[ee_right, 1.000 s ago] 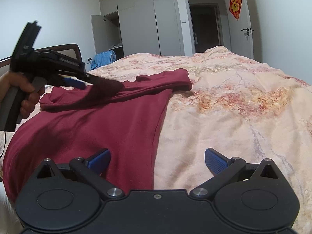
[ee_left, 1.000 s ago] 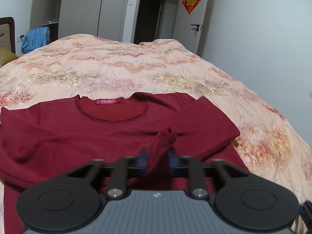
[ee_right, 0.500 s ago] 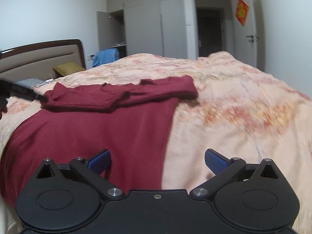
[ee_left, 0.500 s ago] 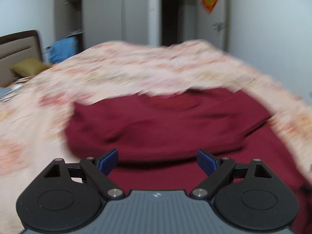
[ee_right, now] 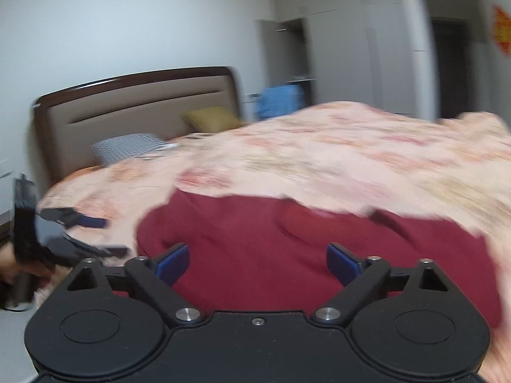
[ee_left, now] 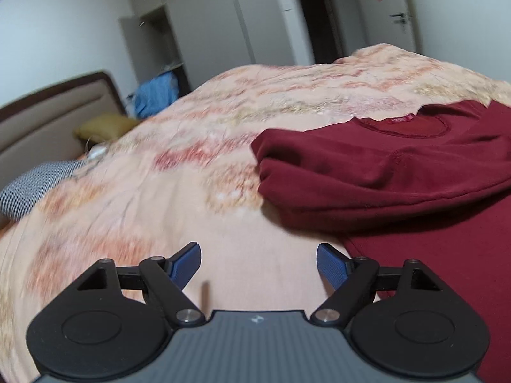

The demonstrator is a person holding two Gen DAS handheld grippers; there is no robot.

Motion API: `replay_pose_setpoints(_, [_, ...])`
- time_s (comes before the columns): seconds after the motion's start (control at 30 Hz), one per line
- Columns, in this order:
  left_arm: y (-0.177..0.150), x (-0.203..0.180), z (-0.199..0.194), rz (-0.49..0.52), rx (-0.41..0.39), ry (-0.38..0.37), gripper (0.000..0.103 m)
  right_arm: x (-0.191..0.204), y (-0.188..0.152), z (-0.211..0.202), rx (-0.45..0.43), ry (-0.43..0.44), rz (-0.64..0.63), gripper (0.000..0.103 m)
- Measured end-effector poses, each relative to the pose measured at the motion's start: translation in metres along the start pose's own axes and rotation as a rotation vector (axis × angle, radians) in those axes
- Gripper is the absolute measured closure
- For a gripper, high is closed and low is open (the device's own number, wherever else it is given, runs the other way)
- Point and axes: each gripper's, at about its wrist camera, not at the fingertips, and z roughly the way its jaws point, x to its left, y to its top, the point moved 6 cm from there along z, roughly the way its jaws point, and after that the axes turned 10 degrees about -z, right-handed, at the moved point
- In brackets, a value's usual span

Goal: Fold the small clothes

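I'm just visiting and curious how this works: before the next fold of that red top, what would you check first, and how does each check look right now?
1. Left tongs open and empty: ok.
2. Right tongs open and empty: ok.
3. Sleeve folded across the red top: ok.
4. Red top lying on the floral bedspread, not hanging off: cannot tell, its lower part is out of view.
5. Right tongs over the fabric: ok, red cloth shows between the blue fingers.
6. Sharp view for aiming: not ok, the right wrist view is blurred.

Bare quilt [ee_left: 179, 198] (left of shirt [ee_left: 399, 172]) lies unobstructed.
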Motion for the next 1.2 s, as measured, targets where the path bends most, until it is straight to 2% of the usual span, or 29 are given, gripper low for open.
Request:
replay_pose_setpoints(0.1, [0.005,-0.008,0.014,0.087,-0.042,-0.026,0.021,0.022,0.032,0.054,0.014,0.097,-0.047,0.019])
replay_pose_setpoints(0.2, [0.005,-0.012,0.023,0.157,-0.071,-0.041,0.025,0.047,0.055,0.107,0.036,0.206,-0.103,0.019])
replay_pose_setpoints(0.33, [0.008,-0.007,0.038,0.159,-0.075,-0.055,0.029,0.073,0.083,0.172,0.104,0.3,-0.113,0.02])
replay_pose_setpoints(0.4, [0.011,-0.003,0.042,0.141,-0.081,-0.076,0.03,0.08,0.094,0.202,0.141,0.312,-0.109,0.021])
replay_pose_setpoints(0.47, [0.012,-0.002,0.044,0.141,-0.086,-0.102,0.033,0.085,0.098,0.226,0.199,0.322,-0.104,0.025])
replay_pose_setpoints(0.5, [0.013,-0.004,0.044,0.151,-0.089,-0.111,0.036,0.087,0.097,0.235,0.234,0.326,-0.1,0.037])
replay_pose_setpoints(0.53, [0.013,-0.006,0.045,0.166,-0.094,-0.122,0.039,0.09,0.094,0.243,0.269,0.322,-0.101,0.065])
replay_pose_setpoints(0.6, [0.013,-0.01,0.044,0.197,-0.105,-0.139,0.041,0.094,0.089,0.252,0.311,0.319,-0.11,0.094])
replay_pose_setpoints(0.73, [0.011,-0.017,0.043,0.23,-0.126,-0.155,0.041,0.086,0.088,0.254,0.287,0.291,-0.088,0.097])
replay_pose_setpoints(0.9, [0.017,-0.018,0.055,0.212,-0.14,-0.116,0.042,0.067,0.085,0.259,0.285,0.267,-0.012,0.097])
replay_pose_setpoints(0.97, [0.023,-0.018,0.06,0.19,-0.141,-0.126,0.056,0.066,0.085,0.259,0.279,0.266,-0.012,0.097])
replay_pose_setpoints(1.03, [0.027,-0.019,0.061,0.175,-0.135,-0.148,0.093,0.067,0.09,0.255,0.252,0.261,-0.021,0.098])
replay_pose_setpoints(1.1, [0.029,-0.019,0.055,0.159,-0.147,-0.13,0.095,0.071,0.099,0.249,0.198,0.259,-0.042,0.098])
replay_pose_setpoints(1.2, [0.031,-0.005,0.042,-0.025,-0.109,-0.131,0.097,0.077,0.114,0.241,0.111,0.253,-0.066,0.098])
